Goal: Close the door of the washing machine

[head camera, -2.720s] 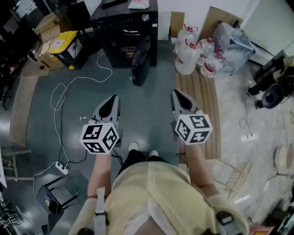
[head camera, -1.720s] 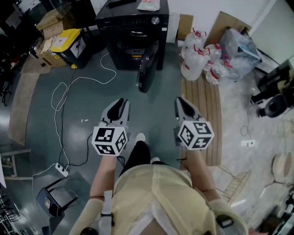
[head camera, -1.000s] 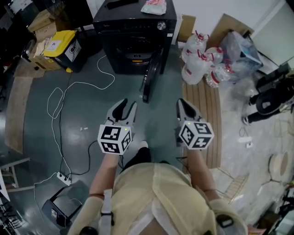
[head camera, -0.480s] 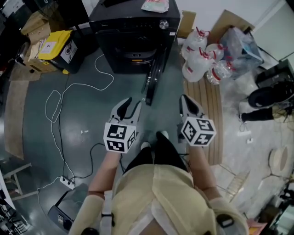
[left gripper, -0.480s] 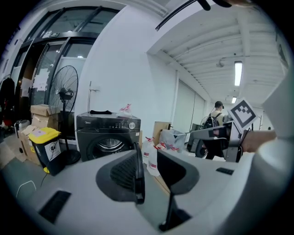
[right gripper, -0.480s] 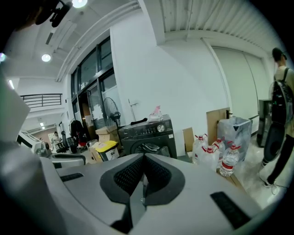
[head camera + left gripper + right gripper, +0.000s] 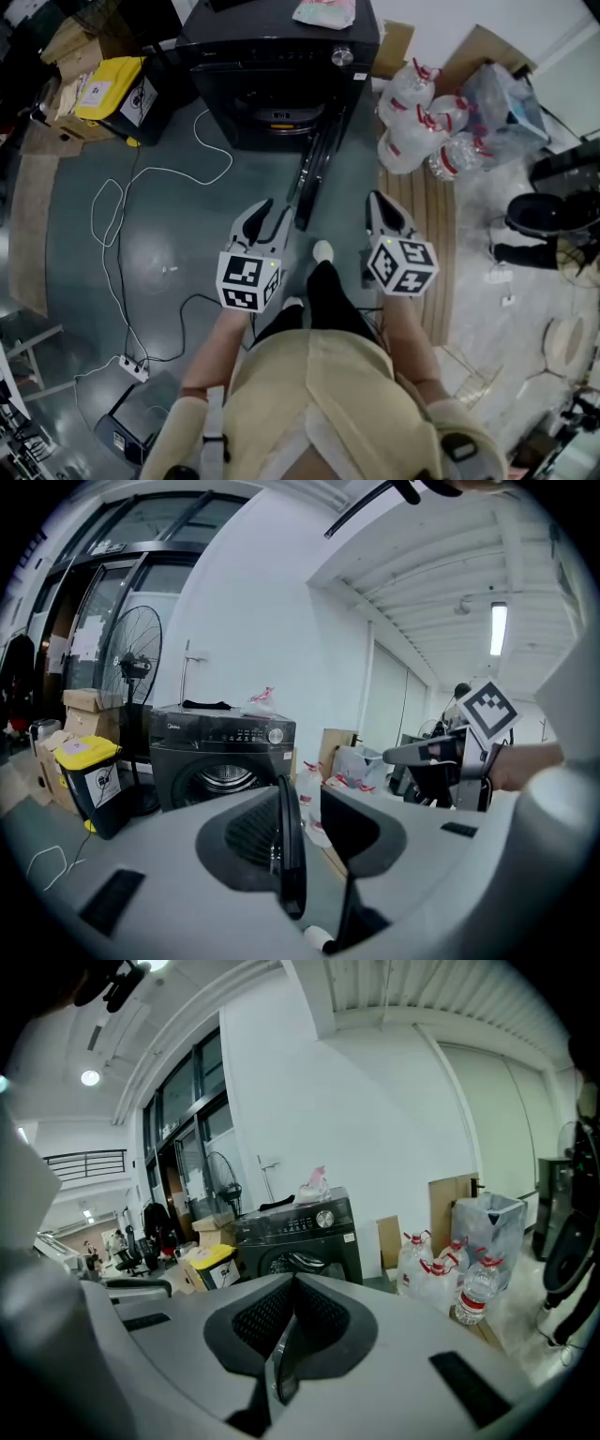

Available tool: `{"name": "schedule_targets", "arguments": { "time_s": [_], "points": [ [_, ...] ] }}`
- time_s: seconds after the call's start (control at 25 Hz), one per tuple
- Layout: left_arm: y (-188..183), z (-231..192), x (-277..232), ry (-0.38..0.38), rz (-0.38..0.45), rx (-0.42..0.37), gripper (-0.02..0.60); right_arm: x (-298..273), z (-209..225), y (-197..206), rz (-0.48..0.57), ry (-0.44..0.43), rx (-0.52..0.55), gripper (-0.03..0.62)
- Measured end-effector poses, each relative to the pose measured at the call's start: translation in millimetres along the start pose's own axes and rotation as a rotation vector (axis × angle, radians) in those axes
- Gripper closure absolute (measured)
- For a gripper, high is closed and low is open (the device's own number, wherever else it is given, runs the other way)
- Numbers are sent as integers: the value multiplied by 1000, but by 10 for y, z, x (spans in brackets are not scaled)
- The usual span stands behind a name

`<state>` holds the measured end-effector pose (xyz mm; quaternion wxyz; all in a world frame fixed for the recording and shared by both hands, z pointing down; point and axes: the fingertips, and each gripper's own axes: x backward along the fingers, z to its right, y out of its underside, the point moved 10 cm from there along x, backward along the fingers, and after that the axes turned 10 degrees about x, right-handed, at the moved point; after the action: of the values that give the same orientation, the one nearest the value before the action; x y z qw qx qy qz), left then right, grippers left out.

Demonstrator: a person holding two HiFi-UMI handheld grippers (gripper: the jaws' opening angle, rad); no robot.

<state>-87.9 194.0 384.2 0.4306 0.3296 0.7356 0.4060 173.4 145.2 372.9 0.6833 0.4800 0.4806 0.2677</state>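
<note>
The black front-loading washing machine stands at the top of the head view, its drum showing. Its round door hangs swung out towards me, edge-on. My left gripper is just left of the door's free edge and apart from it; its jaws stand open with nothing held. In the left gripper view the door shows through the gap of the left gripper, with the machine behind. My right gripper is right of the door with its tips together. The right gripper points at the machine.
A yellow-lidded bin and cardboard boxes stand left of the machine. Water bottles and bags are on its right, above a wooden pallet. A white cable loops over the floor to a power strip. My shoe is between the grippers.
I have walked towards the machine, which has grown in the head view. Both grippers have come up close to the open door's edge. Their jaws look unchanged.
</note>
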Motion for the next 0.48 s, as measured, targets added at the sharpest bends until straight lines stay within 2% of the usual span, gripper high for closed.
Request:
{"name": "schedule_targets", "arguments": {
  "time_s": [0.24,0.48],
  "points": [
    [-65,-11,-547,-3,-21,16,462,-497,316,-132,-39,-28,8,588],
    [-6,-45,-1052,-13,-96,18,462,-933,576,-142,-83,-54,0,588]
  ]
}}
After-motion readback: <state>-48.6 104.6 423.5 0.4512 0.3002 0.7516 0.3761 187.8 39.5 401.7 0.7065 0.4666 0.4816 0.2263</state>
